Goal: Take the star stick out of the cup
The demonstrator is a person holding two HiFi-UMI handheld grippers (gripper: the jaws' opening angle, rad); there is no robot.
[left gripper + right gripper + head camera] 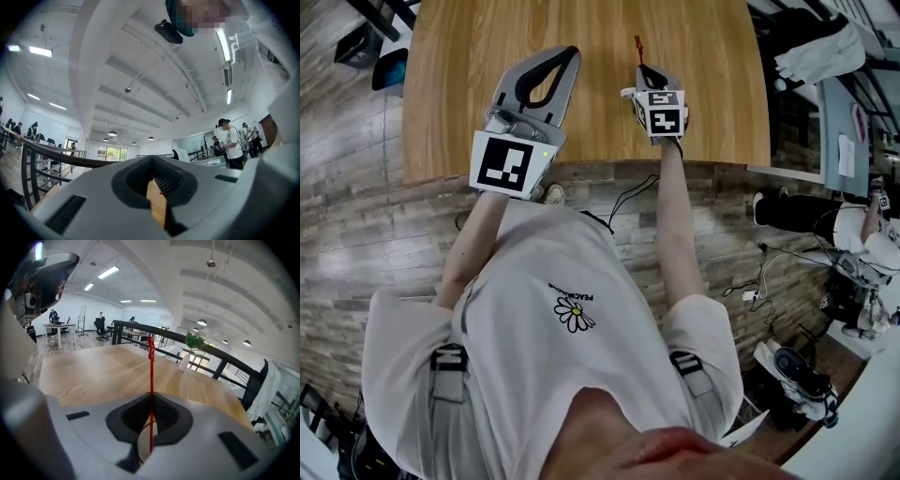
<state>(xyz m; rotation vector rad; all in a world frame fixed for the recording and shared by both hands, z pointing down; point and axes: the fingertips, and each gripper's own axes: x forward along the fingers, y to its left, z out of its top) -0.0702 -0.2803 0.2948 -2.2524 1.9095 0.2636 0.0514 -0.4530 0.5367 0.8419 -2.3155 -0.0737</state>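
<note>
The star stick (638, 47) is a thin red rod with a small star at its top (150, 345). It stands upright between the jaws of my right gripper (645, 70), which is shut on it (151, 394) over the wooden table (469, 94). Through the jaw gap in the right gripper view, a pale curved rim (140, 446) shows below; it may be the cup. My left gripper (570, 54) hovers to the left over the table, tilted up toward the ceiling, its jaws shut (152, 161) and holding nothing.
The table's near edge (581, 169) runs just under both grippers. A potted plant (187, 350) stands at the far edge by a dark railing (220, 364). People work at desks in the background. Cables (759, 281) lie on the floor at right.
</note>
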